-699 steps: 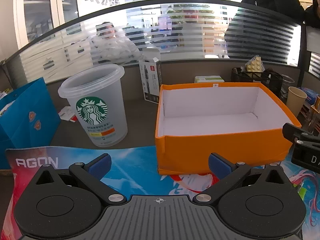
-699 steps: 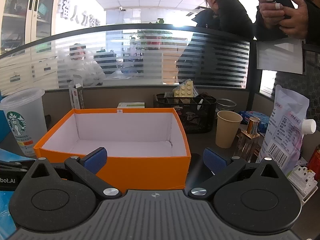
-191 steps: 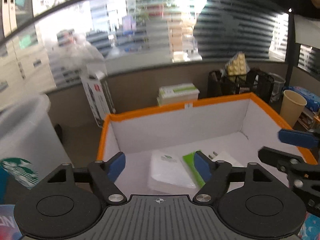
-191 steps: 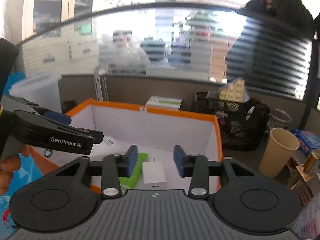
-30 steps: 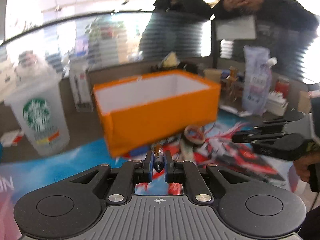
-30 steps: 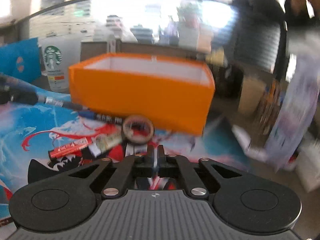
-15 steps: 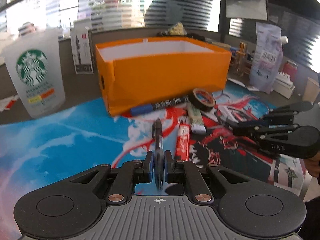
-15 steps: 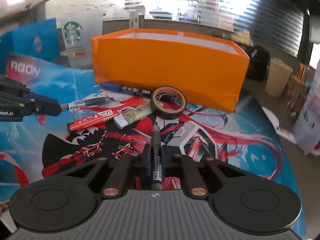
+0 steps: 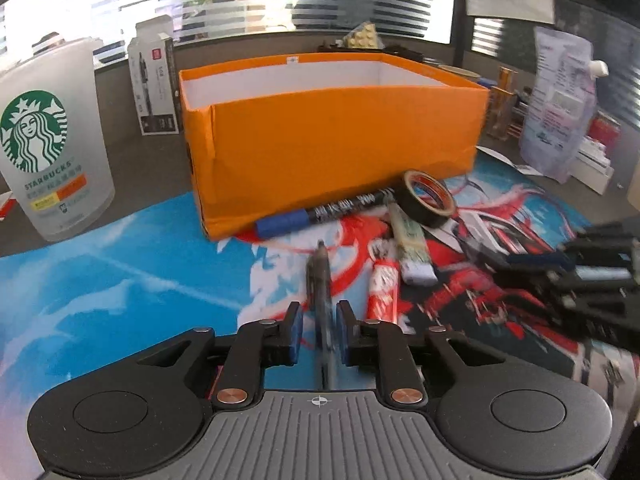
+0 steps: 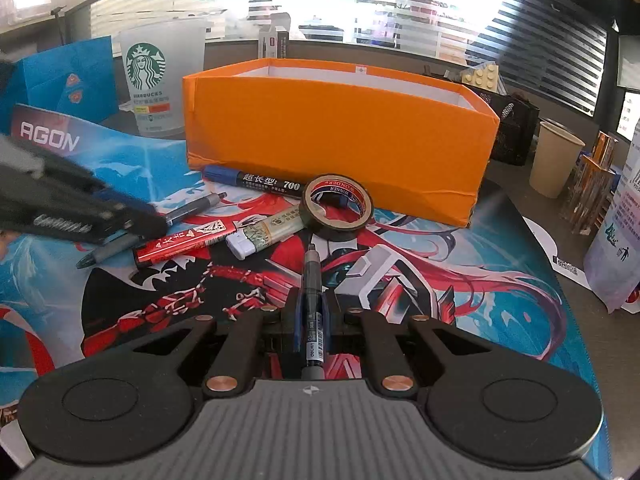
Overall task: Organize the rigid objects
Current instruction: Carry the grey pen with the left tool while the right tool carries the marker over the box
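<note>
An orange box (image 9: 332, 132) stands on the printed mat; it also shows in the right wrist view (image 10: 340, 136). In front of it lie a blue-capped marker (image 10: 256, 179), a tape roll (image 10: 336, 206), a red tube (image 10: 182, 246) and a white-green tube (image 10: 268, 230). My left gripper (image 9: 318, 334) has its jaws slightly apart around a dark pen (image 9: 320, 280) that lies blurred between them. My right gripper (image 10: 311, 320) is shut on a grey pen (image 10: 311, 300) low over the mat.
A Starbucks cup (image 9: 48, 136) stands left of the box, with a pen carton (image 9: 156, 84) behind. A paper cup (image 10: 554, 158), a black mesh basket (image 10: 510, 128) and a white pouch (image 9: 560, 108) stand to the right. A blue bag (image 10: 68, 80) is at far left.
My left gripper's jaws have parted from the dark pen, which they held shut half a second ago. My right gripper stays shut on its pen and has shifted only slightly.
</note>
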`<state>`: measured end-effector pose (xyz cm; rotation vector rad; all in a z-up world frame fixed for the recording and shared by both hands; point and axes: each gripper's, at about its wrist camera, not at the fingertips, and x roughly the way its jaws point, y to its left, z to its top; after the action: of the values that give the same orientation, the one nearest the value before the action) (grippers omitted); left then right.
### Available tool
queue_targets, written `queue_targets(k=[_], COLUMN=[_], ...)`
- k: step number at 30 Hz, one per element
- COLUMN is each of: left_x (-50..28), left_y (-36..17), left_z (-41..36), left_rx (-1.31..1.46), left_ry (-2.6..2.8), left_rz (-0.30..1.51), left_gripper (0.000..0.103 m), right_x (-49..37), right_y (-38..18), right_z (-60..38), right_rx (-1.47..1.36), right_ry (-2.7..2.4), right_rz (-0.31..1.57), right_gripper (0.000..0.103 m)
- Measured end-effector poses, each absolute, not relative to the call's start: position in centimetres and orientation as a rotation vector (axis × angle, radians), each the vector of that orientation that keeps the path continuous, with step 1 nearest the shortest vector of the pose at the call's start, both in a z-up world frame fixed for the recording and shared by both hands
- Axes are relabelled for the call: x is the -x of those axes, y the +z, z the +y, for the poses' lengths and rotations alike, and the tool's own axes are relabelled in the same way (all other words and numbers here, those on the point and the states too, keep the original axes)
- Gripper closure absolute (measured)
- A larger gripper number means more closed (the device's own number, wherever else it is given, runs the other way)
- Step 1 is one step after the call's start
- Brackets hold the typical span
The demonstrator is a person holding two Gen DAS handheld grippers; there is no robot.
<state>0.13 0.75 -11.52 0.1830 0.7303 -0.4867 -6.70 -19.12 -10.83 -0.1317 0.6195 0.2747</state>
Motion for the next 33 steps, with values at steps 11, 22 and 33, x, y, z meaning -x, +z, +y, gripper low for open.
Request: queue_targets(k=[11,22,33], left_x=[-1.0,0.4,0.5], left_y=[-11.7,-7.9,-4.0], left_z=[-0.4,0.1,-0.8], left_rx=[-0.216,-0.190,-0.194], left_ry=[-0.480,-0.475,-0.459], left_rz=[0.726,0.633,0.541], left_gripper=[0.091,0.091,0.091], right_x=[7.0,7.0,6.4], right_y=[-10.7,-8.6,-5.1], right_z=[-18.7,-19.8,-19.9], right_rx=[0.164,0.159,0.175], right_ry=[0.265,0.240,0.245], right_rz=[0.600,0.535,0.433], right_gripper=[0.094,0.094,0.094])
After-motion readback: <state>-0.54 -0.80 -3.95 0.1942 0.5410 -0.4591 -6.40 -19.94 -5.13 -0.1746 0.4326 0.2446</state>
